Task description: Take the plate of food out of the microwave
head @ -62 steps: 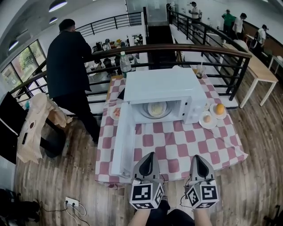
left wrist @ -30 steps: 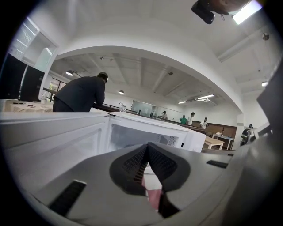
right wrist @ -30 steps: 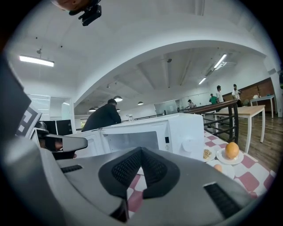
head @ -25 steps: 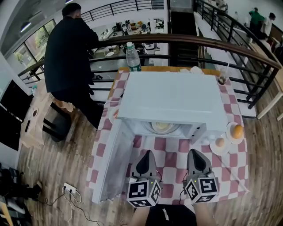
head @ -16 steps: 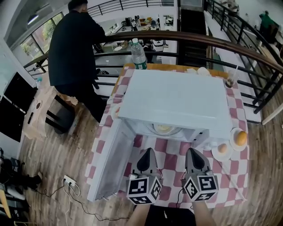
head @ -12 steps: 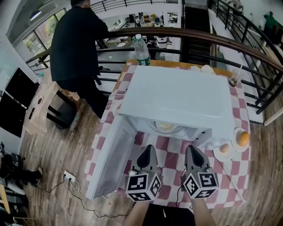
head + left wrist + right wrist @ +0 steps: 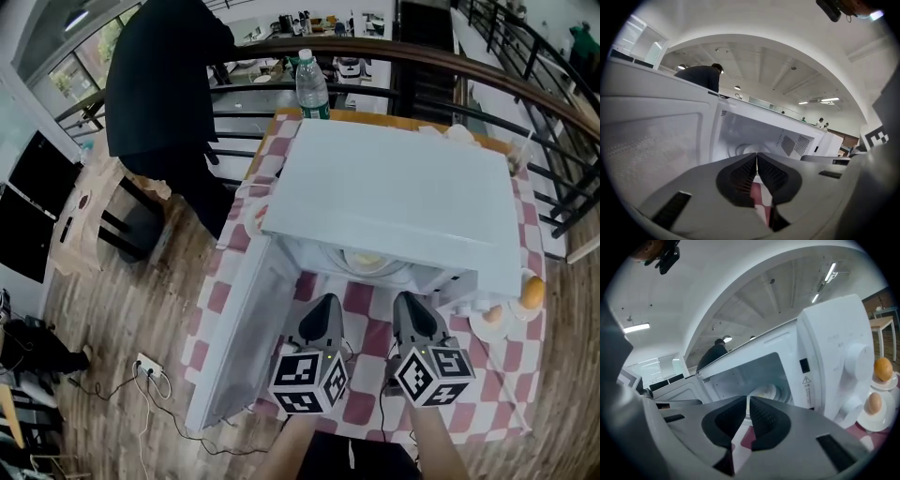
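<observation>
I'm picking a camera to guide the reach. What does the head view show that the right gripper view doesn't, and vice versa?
Only the head view: the top of the microwave, the water bottle behind it, and the wooden floor. Only the right gripper view: the control panel with its knobs, the warning label beside the cavity, and the ceiling lights. Both: the open microwave, the plate of food inside, and the orange and egg on saucers to its right.
</observation>
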`<state>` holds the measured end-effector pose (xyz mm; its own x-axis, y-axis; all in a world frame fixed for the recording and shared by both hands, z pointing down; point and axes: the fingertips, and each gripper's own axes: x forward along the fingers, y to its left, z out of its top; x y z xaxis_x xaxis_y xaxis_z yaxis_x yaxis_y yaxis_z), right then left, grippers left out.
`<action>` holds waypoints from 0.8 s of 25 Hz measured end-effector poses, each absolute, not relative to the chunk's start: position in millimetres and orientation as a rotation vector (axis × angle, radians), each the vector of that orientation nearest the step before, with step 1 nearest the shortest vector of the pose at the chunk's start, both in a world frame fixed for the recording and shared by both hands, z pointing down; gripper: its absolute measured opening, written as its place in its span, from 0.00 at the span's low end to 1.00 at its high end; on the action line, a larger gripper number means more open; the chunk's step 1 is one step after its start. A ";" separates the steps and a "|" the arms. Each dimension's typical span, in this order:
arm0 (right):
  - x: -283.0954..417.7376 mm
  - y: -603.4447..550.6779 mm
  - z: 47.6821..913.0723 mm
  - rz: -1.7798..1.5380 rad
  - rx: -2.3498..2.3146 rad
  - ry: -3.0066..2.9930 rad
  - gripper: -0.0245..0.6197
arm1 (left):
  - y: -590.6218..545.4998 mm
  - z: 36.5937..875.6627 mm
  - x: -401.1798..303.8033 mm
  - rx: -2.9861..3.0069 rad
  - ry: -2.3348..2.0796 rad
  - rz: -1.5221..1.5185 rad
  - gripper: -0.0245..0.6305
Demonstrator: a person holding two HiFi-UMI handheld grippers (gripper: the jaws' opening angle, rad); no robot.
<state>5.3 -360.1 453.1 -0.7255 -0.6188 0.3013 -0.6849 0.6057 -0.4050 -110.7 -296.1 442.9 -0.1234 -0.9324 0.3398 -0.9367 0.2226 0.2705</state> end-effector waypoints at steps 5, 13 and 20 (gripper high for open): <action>-12.2 -362.5 466.4 0.758 1.068 -2.679 0.10 | -308.5 459.9 -108.4 1.744 -2.001 0.022 0.06; -36.1 -382.8 486.7 0.742 1.057 -2.638 0.11 | -335.7 481.6 -124.7 1.720 -1.930 -0.028 0.10; -43.1 -401.9 501.4 0.782 1.112 -2.612 0.20 | -363.4 496.0 -130.2 1.763 -1.863 -0.001 0.22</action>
<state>-43.1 -401.9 501.4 -0.6982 -0.6113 0.3725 -0.7154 0.5778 -0.3928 -130.2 -363.4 496.0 0.0303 -0.9178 0.3958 -0.9175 0.1316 0.3754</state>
